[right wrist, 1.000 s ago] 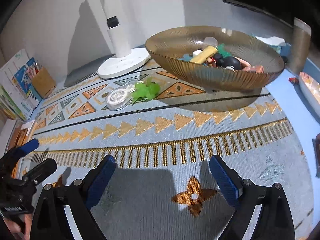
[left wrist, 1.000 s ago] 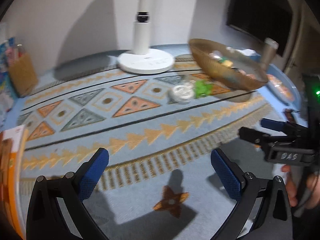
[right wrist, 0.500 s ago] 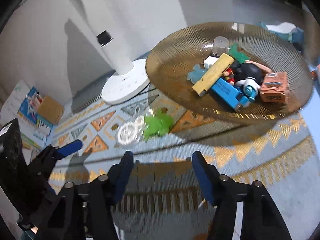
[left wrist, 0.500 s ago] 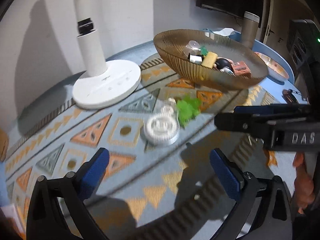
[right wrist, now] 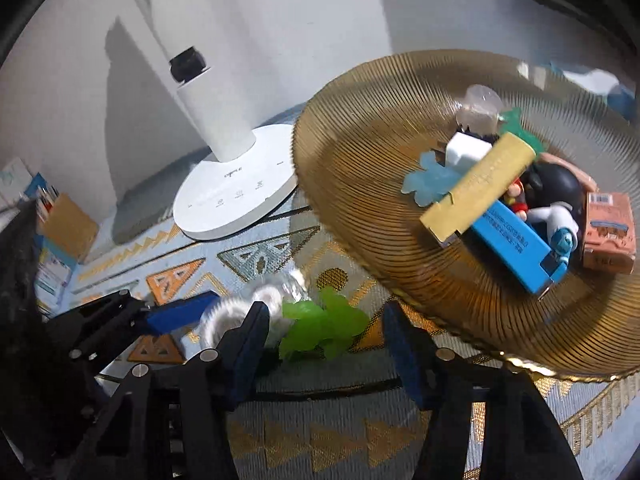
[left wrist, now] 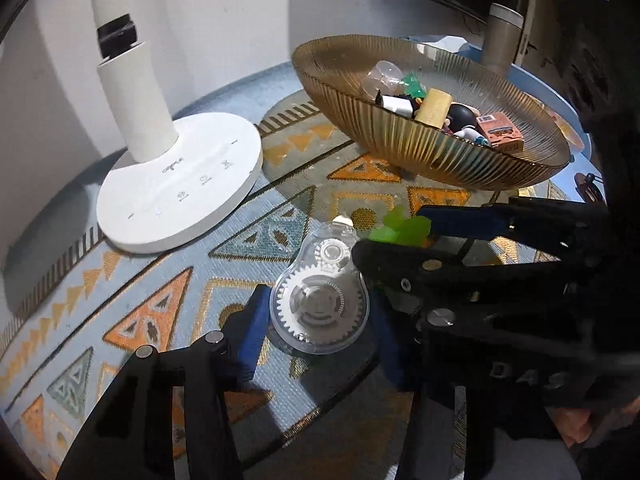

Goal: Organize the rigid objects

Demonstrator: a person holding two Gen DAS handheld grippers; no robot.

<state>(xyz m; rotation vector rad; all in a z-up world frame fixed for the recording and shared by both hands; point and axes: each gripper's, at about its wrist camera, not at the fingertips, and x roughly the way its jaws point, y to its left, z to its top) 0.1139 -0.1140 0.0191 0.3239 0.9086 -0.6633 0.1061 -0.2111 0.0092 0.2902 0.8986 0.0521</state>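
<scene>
A clear plastic correction-tape case [left wrist: 320,300] with white gears lies on the patterned mat, between the open fingers of my left gripper [left wrist: 316,328]; touching cannot be told. A green leaf-shaped toy [right wrist: 320,328] lies beside it, between the open fingers of my right gripper [right wrist: 324,344]; the toy also shows in the left wrist view [left wrist: 400,232]. The right gripper's fingers [left wrist: 460,220] cross in front of the left gripper's right finger. An amber ribbed glass bowl [right wrist: 360,208] holds several small objects.
A white lamp base [left wrist: 180,192] with its column stands at the back left of the mat. A cardboard tube [left wrist: 500,36] stands behind the bowl [left wrist: 400,140]. A pencil holder and books [right wrist: 60,224] are at the far left.
Both grippers have moved forward and down to the mat. The left now straddles the tape case, the right straddles the green toy. Both have narrowed their opening.
</scene>
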